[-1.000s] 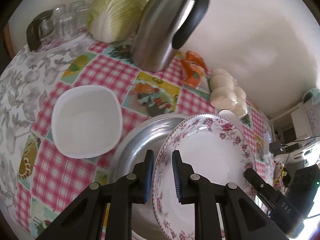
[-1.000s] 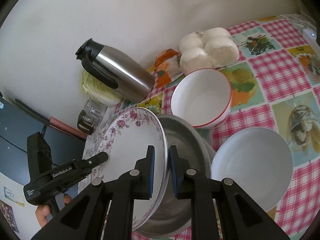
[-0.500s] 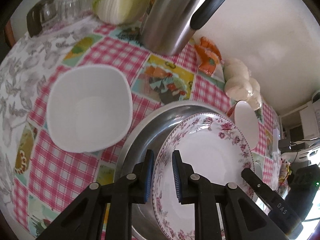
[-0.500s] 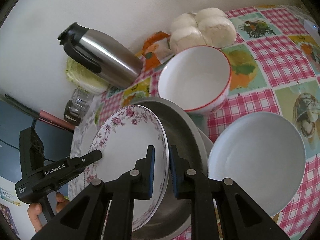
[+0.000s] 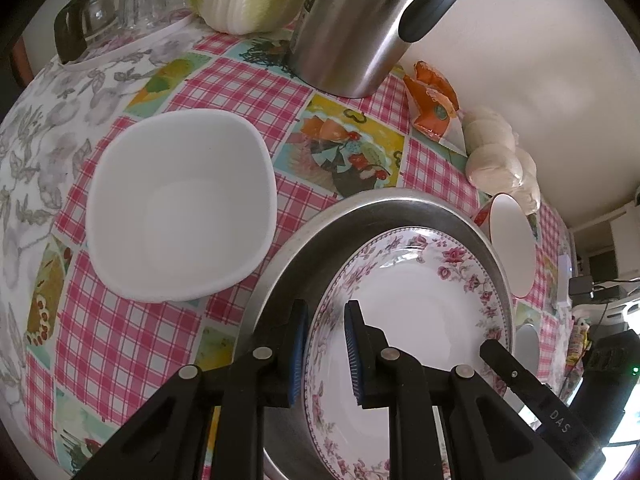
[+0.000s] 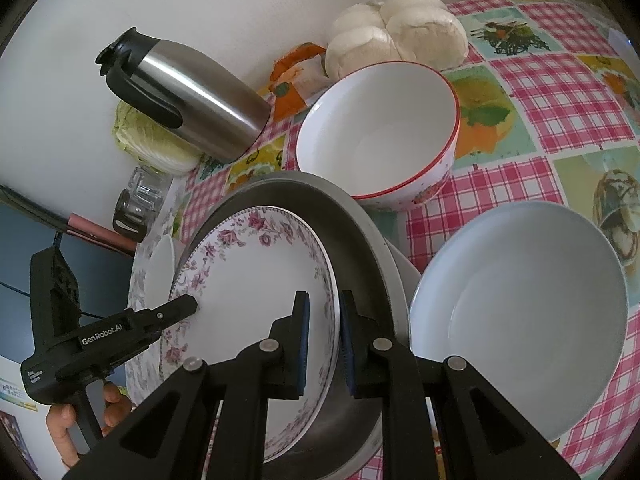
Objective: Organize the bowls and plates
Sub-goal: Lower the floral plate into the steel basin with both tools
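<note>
I have both tongs, left [image 5: 326, 344] and right [image 6: 322, 340], pinched on opposite rims of the flowered plate [image 6: 256, 280], which hangs between them inside the steel pan [image 6: 356, 248]. If either rim slips, I expect it to clatter down.

A plain white wall [image 6: 248, 8] rises behind the far edge of the bench [image 5: 240, 92]. The bench wears a pink-checked, picture-patched cloth. Soft daylight falls evenly
</note>
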Tool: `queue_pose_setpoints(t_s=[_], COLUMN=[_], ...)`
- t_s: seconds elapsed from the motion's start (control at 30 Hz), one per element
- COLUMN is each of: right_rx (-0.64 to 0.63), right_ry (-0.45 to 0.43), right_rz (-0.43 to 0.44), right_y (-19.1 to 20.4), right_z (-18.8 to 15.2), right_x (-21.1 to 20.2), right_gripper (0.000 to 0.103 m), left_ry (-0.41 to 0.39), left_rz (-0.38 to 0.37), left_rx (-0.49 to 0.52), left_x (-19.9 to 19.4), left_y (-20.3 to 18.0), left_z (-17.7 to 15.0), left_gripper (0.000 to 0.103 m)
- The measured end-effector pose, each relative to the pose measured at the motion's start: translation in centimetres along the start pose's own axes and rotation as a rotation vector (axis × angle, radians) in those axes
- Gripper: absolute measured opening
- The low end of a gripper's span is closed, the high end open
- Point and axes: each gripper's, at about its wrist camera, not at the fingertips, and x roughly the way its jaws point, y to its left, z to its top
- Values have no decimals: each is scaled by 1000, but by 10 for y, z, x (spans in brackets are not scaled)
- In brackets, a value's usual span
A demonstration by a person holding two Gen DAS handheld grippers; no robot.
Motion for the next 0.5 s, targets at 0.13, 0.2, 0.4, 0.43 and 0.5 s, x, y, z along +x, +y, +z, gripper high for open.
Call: queue_pose_setpoints(t_s=[0.13,0.2,0.4,0.43,0.5], right_rx=[-2,-4,-16,-20,-36], right_ry=[1,1,0,0,0], right_rz=[-3,-4,-17,-23,-47], right_y=[-1,0,2,3,7], right_z=[0,0,0,0,0], right_x=[1,1,2,2,4], right_gripper=[17,17,17,17,17], left_ry=[0,1,10,12,16], left_rz=[10,13,17,18,20], left_rx=[4,3,2,2,4], left_x=[2,3,6,7,8], left_y=[-1,-1,0,0,0], left_z=[0,1,2,2,2], left_gripper=[21,21,21,21,21])
